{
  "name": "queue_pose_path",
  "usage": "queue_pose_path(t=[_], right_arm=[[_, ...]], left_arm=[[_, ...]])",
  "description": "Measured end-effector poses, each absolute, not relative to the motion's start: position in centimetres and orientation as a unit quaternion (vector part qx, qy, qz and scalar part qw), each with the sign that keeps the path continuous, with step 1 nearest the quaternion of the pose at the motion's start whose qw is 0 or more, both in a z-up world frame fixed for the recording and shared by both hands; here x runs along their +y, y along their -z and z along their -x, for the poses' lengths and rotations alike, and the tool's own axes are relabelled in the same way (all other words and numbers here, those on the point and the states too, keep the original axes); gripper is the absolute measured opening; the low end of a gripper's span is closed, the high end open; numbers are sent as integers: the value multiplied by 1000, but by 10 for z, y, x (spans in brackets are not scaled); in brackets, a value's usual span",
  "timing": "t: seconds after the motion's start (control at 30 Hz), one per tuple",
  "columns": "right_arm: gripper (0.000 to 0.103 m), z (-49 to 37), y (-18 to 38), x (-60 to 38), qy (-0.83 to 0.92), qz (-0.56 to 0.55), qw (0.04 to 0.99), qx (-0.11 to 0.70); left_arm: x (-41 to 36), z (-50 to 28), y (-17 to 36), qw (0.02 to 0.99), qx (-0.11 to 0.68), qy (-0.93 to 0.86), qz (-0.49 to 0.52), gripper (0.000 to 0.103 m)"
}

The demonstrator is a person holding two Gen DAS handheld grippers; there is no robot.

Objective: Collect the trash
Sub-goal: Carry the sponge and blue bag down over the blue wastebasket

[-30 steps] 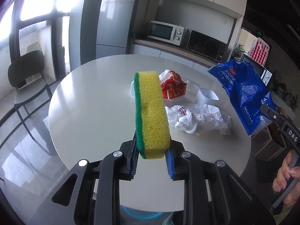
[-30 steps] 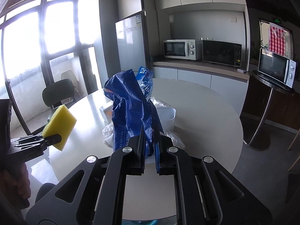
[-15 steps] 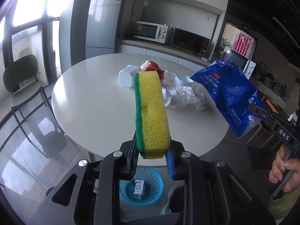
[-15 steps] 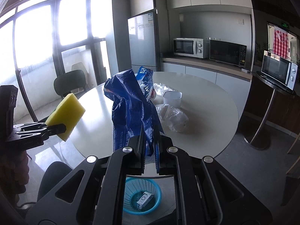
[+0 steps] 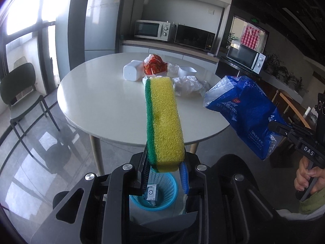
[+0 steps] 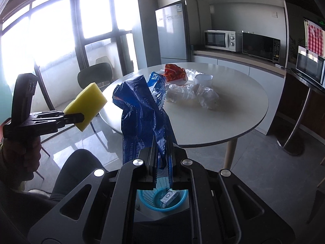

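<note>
While each tool stays clamped, left tool (image 5: 164, 169) on sponge (image 5: 163, 122), right tool (image 6: 161, 162) on blue wrapper (image 6: 142, 118), either could miss the basket (image 6: 162, 200) if released off-centre.

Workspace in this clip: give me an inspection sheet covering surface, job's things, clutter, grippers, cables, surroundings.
Surface: round white table, some trash on its far half.
Job's things: sponge and blue bag held in the air; blue basket on the floor below, a small carton inside.
Clutter: red wrapper, clear plastic bag, white container, white cup on the table.
Grippers: left gripper shut on the sponge; right gripper shut on the blue bag.
Cables: nothing seen.
Surroundings: chair, fridge, microwaves on the counter.
</note>
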State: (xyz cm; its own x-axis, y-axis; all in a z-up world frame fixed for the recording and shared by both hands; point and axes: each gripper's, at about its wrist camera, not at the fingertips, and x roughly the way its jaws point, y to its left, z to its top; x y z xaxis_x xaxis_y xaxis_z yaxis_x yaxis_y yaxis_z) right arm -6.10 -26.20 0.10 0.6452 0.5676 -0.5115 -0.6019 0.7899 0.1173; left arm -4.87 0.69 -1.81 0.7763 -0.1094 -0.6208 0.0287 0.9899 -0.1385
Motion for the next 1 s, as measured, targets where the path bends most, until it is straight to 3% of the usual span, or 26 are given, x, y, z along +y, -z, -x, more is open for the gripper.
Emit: queue_pose_path(t=[0.47, 1.0], right_arm=[[6, 88, 63, -248, -354, 63, 866, 348], [5, 60, 148, -219, -346, 73, 820, 450]], left_arm=[[-3, 64, 91, 901, 425, 59, 60, 24], [17, 41, 175, 857, 507, 19, 86, 24]])
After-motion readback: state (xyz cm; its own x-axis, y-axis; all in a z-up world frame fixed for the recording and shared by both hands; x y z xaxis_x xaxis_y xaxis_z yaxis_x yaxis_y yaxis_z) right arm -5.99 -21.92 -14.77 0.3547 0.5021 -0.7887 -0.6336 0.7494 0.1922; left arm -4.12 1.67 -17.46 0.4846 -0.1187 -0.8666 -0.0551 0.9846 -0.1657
